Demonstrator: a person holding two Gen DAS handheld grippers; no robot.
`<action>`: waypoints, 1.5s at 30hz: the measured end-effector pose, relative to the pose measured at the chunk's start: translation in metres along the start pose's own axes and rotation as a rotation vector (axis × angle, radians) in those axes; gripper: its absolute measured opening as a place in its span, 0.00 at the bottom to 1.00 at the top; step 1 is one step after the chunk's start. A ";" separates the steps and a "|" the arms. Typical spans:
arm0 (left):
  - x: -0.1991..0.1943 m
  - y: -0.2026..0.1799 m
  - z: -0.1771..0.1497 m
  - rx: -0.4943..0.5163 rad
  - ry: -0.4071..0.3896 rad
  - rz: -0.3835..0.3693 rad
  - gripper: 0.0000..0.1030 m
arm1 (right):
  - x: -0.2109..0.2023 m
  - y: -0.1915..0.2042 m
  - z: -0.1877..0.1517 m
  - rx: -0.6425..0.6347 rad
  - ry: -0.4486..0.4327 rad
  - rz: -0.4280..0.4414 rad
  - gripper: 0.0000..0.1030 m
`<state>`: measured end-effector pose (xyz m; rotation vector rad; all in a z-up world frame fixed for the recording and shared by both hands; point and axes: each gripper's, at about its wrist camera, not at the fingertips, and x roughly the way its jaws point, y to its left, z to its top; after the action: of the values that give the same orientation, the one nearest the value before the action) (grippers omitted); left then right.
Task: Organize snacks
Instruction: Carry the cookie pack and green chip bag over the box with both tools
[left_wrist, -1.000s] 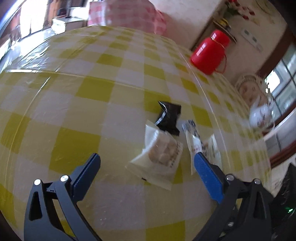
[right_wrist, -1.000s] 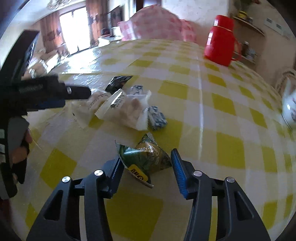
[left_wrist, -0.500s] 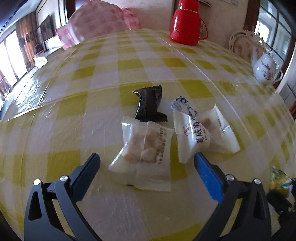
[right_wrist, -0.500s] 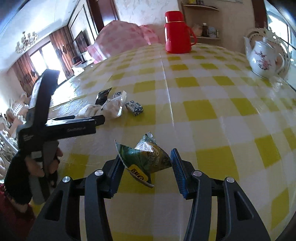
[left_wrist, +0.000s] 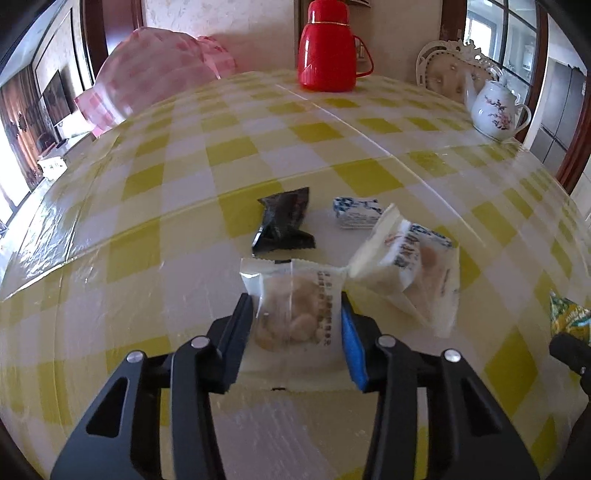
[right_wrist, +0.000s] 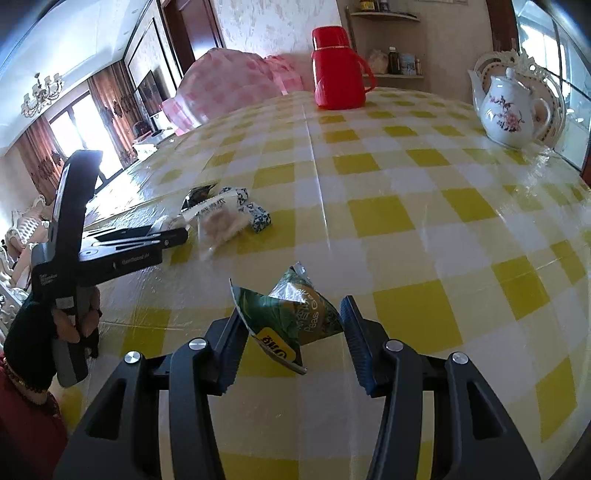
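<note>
Green pea packet (left_wrist: 567, 315) cut off at right edge of left view; print on the packets unreadable. Left tongs (left_wrist: 297, 314) closing around clear biscuit packet (left_wrist: 295, 314) lying on desk (left_wrist: 147, 258), lower centre; they were wide open half a second ago. Right tongs (right_wrist: 291, 325) grip green pea packet (right_wrist: 291, 317), unchanged.

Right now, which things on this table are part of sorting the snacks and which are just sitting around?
Part of the job:
- clear biscuit packet, left gripper closing on it
- green pea packet, in the right gripper
- white biscuit packet
- black packet
- blue and white candy

Just lying about:
- red flask
- teapot
- pink cover
</note>
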<state>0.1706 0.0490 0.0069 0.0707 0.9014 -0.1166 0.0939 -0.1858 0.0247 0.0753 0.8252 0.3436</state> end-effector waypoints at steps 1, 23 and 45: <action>-0.003 -0.002 0.000 -0.001 -0.009 -0.002 0.44 | 0.000 -0.001 0.001 0.008 -0.002 0.000 0.48; -0.084 -0.029 -0.045 -0.074 -0.189 -0.029 0.45 | -0.032 0.019 -0.023 0.089 -0.125 0.011 0.47; -0.145 -0.027 -0.122 -0.162 -0.277 -0.082 0.45 | -0.072 0.066 -0.069 0.111 -0.173 0.082 0.47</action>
<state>-0.0168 0.0459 0.0449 -0.1310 0.6348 -0.1255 -0.0199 -0.1516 0.0419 0.2400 0.6705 0.3626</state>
